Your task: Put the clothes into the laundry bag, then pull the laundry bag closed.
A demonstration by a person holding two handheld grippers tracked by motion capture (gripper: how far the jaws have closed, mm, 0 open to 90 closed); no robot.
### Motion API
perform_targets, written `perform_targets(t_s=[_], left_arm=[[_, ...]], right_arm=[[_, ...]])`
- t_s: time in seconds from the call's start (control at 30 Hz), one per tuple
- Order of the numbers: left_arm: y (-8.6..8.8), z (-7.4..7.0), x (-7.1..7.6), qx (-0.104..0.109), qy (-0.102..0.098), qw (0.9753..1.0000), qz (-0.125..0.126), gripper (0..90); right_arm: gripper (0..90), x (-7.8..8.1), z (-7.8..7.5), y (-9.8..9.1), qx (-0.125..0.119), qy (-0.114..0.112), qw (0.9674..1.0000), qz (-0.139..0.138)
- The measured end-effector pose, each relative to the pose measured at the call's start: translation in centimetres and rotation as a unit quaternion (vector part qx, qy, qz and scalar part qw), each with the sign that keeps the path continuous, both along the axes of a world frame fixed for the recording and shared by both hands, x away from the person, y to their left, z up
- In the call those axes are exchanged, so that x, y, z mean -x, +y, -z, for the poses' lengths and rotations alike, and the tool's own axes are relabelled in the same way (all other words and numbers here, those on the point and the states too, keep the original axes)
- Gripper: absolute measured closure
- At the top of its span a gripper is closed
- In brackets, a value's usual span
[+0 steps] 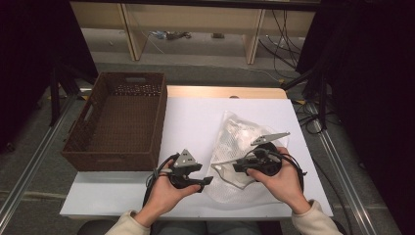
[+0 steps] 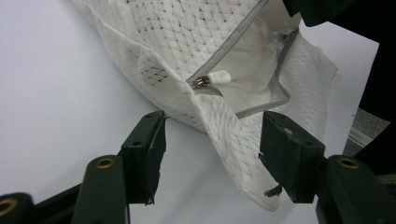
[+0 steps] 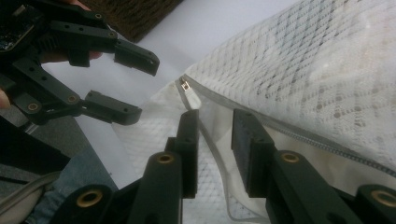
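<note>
Hands come in from six o'clock of the high view, sleeves cream, each wrapped round a black gripper. The left gripper (image 1: 204, 174) lies low over the table (image 1: 191, 122), its jaws pointing toward three o'clock at the white mesh bag (image 1: 235, 139). In the left gripper view those jaws stand wide, one on each side of a hanging corner of the bag, with daylight between each pad and the fabric; nothing is held. The right gripper (image 1: 219, 165) points toward nine o'clock, facing the left one across the bag's near edge. In the right gripper view its jaws are narrowed around the bag's zip edge, which runs up between them; whether the pads press on it I cannot tell.

Mesh bag sits at about four o'clock of the table's middle, crumpled, its zip part open. The zip pull (image 2: 212, 79), white with a metal end, lies at twelve o'clock of the left jaws, at the corner of the opening, pale lining showing inside. The bag's fabric lies between the two grippers.

At nine o'clock of the table stands a brown wicker basket (image 1: 117, 156), well apart from the bag and with nothing visible in it.
</note>
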State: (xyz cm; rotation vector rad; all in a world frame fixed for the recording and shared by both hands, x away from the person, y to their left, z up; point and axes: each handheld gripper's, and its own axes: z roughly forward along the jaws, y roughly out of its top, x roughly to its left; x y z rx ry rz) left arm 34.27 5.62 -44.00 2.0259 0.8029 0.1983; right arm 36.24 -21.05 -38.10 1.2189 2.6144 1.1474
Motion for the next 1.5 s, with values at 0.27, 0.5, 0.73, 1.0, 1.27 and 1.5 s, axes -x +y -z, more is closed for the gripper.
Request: perform_targets(t_s=[0.27, 0.5, 0.73, 1.0, 1.27, 1.5], left_arm=[[-0.1, -0.1, -0.4, 0.004, -0.007, 1.0000, -0.005, 47.0], [-0.7, 0.3, -1.3, 0.002, 0.005, 1.0000, 0.004, 60.3], [-1.0, 0.9, -1.9, -0.009, 0.010, 0.9998, 0.015, 65.4], [-1.3, 1.2, -2.4, -0.012, 0.014, 0.9997, 0.015, 74.6], [-1.6, 1.3, -2.3, -0.006, 0.013, 0.9996, 0.023, 76.2], [-1.9, 1.3, -2.1, -0.003, 0.017, 0.9996, 0.021, 76.3]], right_arm=[[75.5, 0.1, 1.0, 1.2, -0.007, 0.023, 0.9997, -0.001], [76.1, -0.1, 2.2, 1.8, -0.022, 0.049, 0.9985, 0.011], [75.7, -0.7, 3.3, 2.5, -0.038, 0.061, 0.9972, 0.021], [74.9, -1.2, 4.3, 2.9, -0.063, 0.071, 0.9949, 0.032], [86.4, -1.5, 4.7, 3.5, -0.089, 0.068, 0.9933, 0.030], [90.0, -1.1, 4.2, 3.9, -0.090, 0.066, 0.9934, 0.029]])
